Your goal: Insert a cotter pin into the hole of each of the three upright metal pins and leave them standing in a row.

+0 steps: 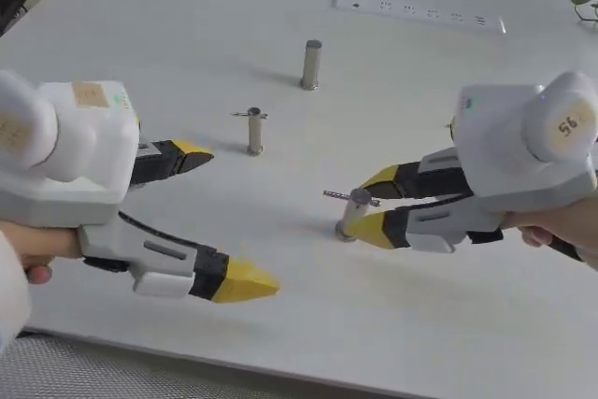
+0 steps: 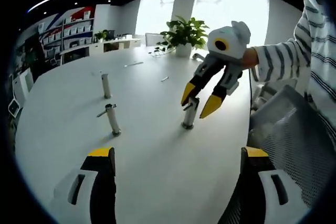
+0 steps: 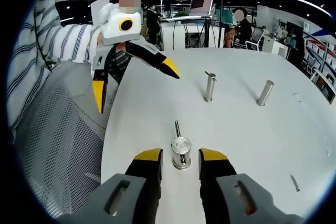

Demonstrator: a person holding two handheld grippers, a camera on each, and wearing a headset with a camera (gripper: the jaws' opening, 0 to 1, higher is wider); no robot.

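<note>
Between the jaws of the right tool (image 3: 181,153), narrowly spread and not visibly gripping, stood the nearest metal pin (image 1: 351,217), upright, its cotter pin (image 3: 177,128) set crosswise near the top. Beyond it, the middle pin (image 1: 254,133) was likewise fitted, while the far pin (image 1: 311,64) looked bare (probably next). The left tool (image 1: 238,219), spread wide and empty, hung well apart over the tabletop (image 1: 280,343).

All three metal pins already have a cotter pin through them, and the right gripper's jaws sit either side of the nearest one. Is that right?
Not quite. Only two do. In the head view the middle pin and the nearest pin each carry a cotter pin, while the far pin is bare. The right gripper does have its jaws either side of the nearest pin.
</note>
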